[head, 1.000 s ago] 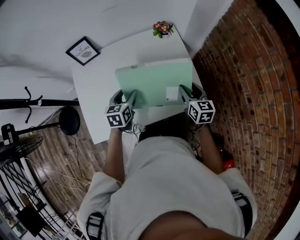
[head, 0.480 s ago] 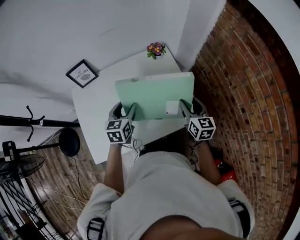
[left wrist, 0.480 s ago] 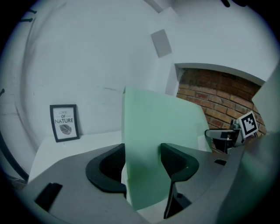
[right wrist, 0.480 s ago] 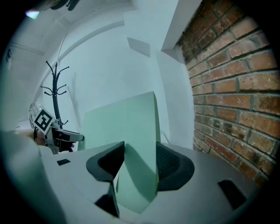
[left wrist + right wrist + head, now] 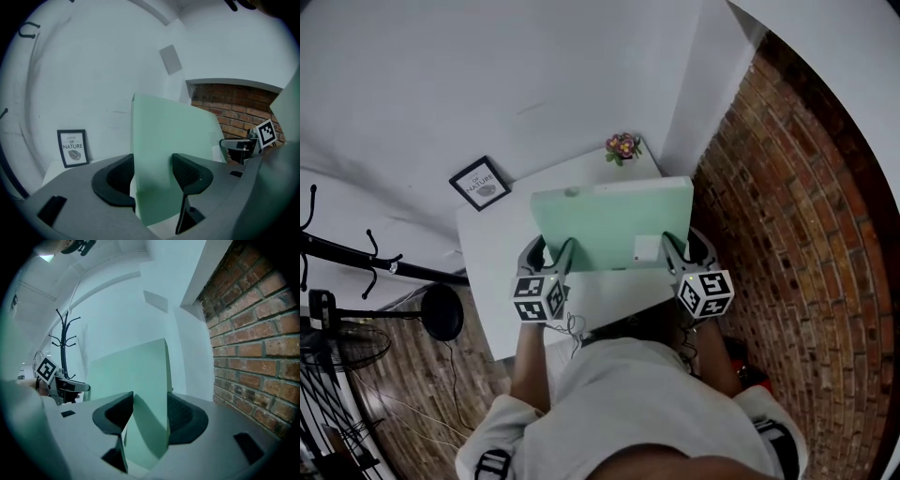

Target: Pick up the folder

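Head view shows me mid-lift: the step in hand is the pick-up itself, and I judge it nearly done. At 8 o'clock of the folder, my left gripper has its fingers clenched on the left end of the near edge. The folder is pale green and thick, with a small white label near its right end. It hangs between my two hands with its broad face turned up toward me. It looks clear of the tabletop, though I cannot tell by how much. At 4 o'clock my right gripper is clamped the same way on the right end of the near edge, and in the right gripper view the green board fills the gap between its fingers. Next, I reckon both hands must rise together and evenly with the grip unchanged, since a slack side would let the folder twist or slide out.

Around it, a black coat rack stands at 9 o'clock above the wooden floor. A framed print sits at 10 o'clock against the white wall. The white tabletop lies beneath the folder. A small pot of flowers is at 12 o'clock on the far corner, and a brick wall runs along at 3 o'clock.
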